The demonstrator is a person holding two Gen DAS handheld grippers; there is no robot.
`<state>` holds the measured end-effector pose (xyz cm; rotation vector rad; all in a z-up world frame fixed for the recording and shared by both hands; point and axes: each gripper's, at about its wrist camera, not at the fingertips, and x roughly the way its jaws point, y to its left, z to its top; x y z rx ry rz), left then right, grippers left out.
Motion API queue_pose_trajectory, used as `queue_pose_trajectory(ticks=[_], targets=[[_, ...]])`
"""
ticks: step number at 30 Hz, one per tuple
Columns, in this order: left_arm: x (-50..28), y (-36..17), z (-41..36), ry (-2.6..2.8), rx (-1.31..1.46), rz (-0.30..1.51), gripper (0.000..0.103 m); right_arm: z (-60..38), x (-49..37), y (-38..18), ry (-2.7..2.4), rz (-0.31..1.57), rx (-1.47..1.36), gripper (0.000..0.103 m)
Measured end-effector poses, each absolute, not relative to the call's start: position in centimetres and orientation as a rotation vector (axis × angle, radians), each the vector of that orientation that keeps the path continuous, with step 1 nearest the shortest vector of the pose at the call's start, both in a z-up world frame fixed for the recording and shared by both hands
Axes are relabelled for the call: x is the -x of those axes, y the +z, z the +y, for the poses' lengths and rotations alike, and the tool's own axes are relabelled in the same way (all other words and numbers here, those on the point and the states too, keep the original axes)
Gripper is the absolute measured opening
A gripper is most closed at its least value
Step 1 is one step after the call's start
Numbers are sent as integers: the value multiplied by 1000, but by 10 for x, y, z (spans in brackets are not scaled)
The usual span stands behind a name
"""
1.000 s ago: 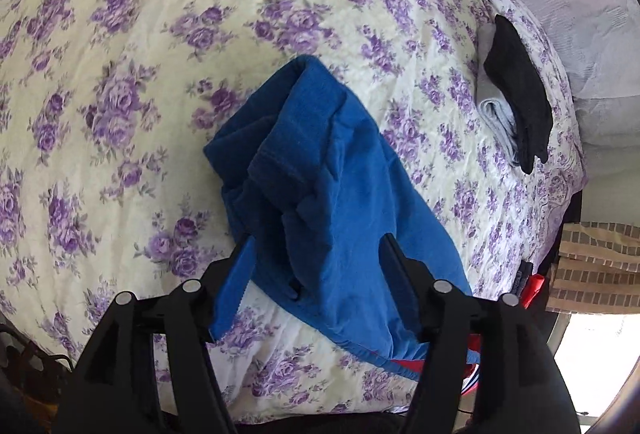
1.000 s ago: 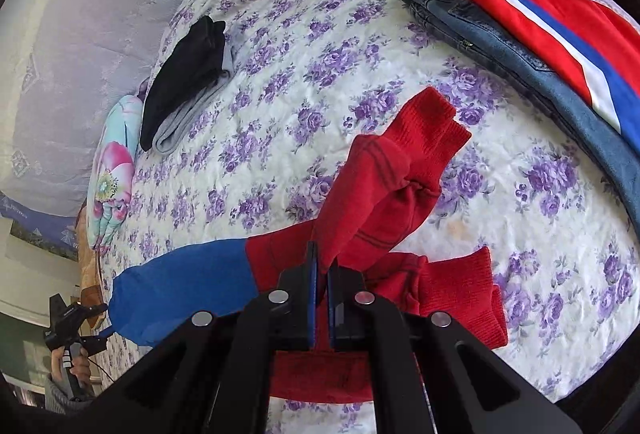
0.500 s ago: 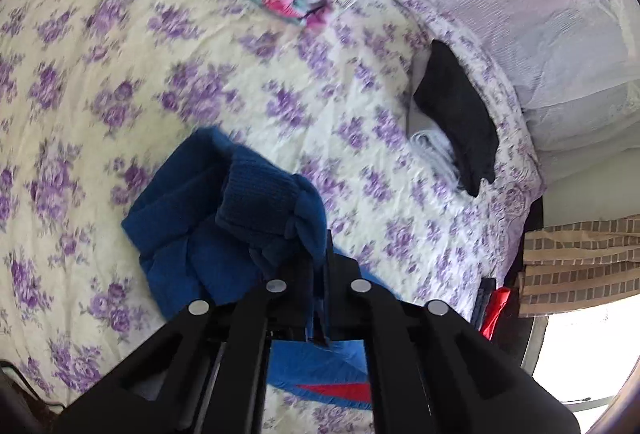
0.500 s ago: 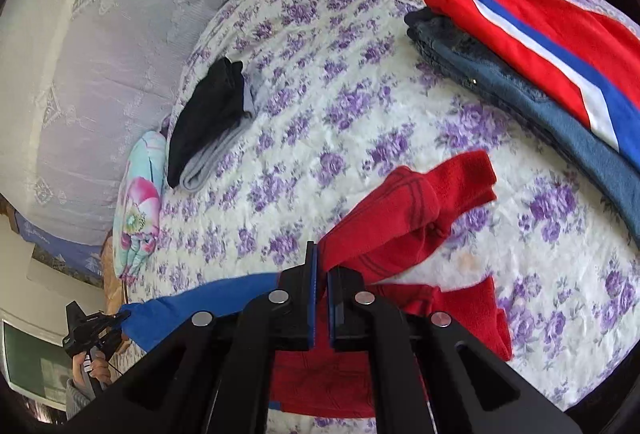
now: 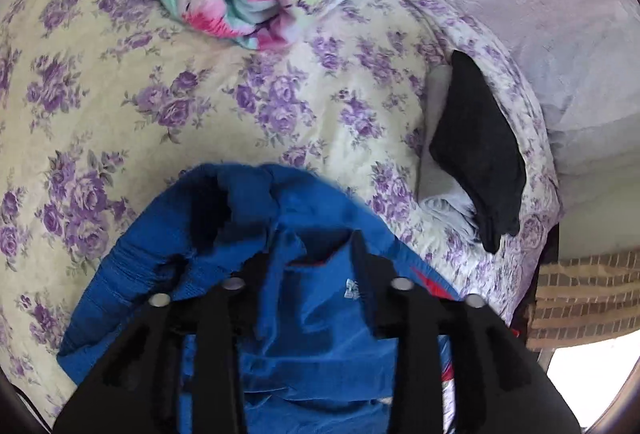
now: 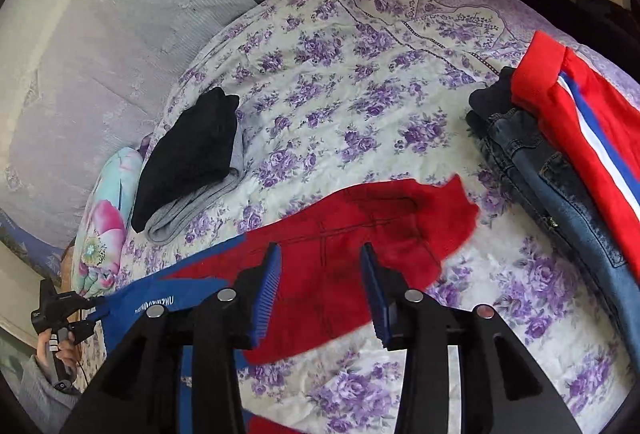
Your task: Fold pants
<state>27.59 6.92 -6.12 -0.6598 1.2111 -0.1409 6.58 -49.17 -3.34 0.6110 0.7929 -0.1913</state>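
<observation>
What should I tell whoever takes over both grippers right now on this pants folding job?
Left gripper: fingers just opened, over the blue half of the red-and-blue fleece pants, gripping nothing.
Right gripper: fingers just opened, red half lies loose between them.
Pants lie on the purple-flowered bedspread, legs brought over once, blue end bunched.
Already stacked: black-on-grey folded pair; red striped pants on the jeans.
Left: flatten, fold again, add to a stack.
</observation>
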Motion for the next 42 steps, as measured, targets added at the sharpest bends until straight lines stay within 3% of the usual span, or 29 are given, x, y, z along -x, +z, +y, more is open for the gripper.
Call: queue_pose_trajectory(ticks=[1, 2, 10, 17, 18, 19, 22, 25, 29, 30, 31, 33, 42], targets=[[-267, -54, 71, -135, 611, 1187, 61, -495, -59, -33, -207, 787, -615, 41], [-259, -50, 74, -127, 591, 1168, 65, -502, -53, -35, -227, 787, -633, 41], [-194, -56, 136, -22, 658, 1192, 65, -539, -31, -94, -276, 810, -986, 43], [-134, -69, 172, 72, 746, 1220, 65, -523, -60, -114, -210, 828, -999, 43], [-128, -72, 172, 74, 762, 1225, 65, -521, -63, -113, -193, 823, -988, 34], [-124, -76, 172, 74, 774, 1233, 65, -519, -65, -110, -176, 814, -972, 17], [-116, -88, 167, 55, 800, 1248, 65, -516, -69, -95, -168, 808, -870, 6], [-120, -102, 164, 39, 829, 1244, 65, -527, -67, -96, -211, 848, -840, 6], [-132, -116, 158, 40, 841, 1244, 66, -531, -57, -103, -188, 903, -912, 12], [-134, -117, 158, 41, 839, 1239, 66, -530, -49, -96, -183, 877, -917, 19], [-136, -116, 158, 41, 840, 1230, 66, -528, -41, -88, -177, 851, -909, 37], [-137, -117, 160, 40, 856, 1221, 66, -522, -25, -71, -164, 803, -881, 47], [-136, -117, 161, 15, 843, 1208, 63, -493, 91, -32, -170, 774, -866, 47]])
